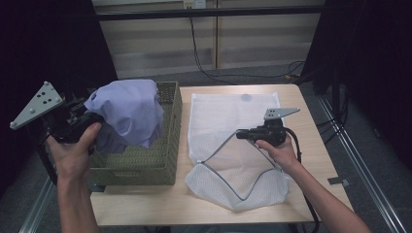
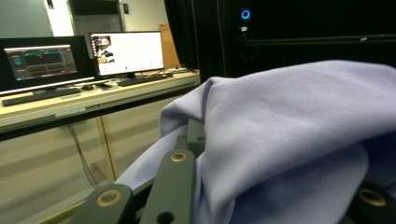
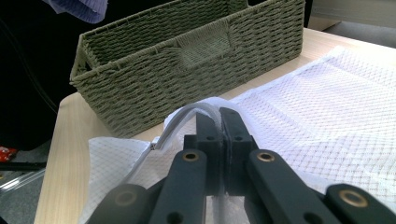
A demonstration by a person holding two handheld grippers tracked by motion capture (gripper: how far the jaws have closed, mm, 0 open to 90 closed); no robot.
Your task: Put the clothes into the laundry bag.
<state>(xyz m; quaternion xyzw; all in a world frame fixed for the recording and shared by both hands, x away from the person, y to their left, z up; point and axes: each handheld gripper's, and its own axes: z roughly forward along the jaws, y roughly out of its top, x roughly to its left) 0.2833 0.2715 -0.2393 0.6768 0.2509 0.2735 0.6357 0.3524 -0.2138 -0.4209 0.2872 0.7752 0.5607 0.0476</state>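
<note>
White mesh bag's (image 1: 233, 145) edge in right hand-held gripper (image 1: 239, 134), pinched.

One table (image 1: 311, 160) carries two things: one green woven basket (image 1: 165, 155) at 9 o'clock and one white mesh bag (image 1: 218, 116) at the centre. One lavender cloth (image 1: 131, 109) hangs over the basket. Two tools: the left tool (image 1: 85, 116) at 9 o'clock, the right tool (image 1: 240, 134) at 3 o'clock. Two monitors (image 2: 126, 51) stand on a desk beyond.

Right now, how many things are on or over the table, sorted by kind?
Lavender cloth: 1
Green woven basket: 1
White mesh laundry bag: 1
Handheld grippers: 2, left gripper and right gripper
Total: 5
</note>
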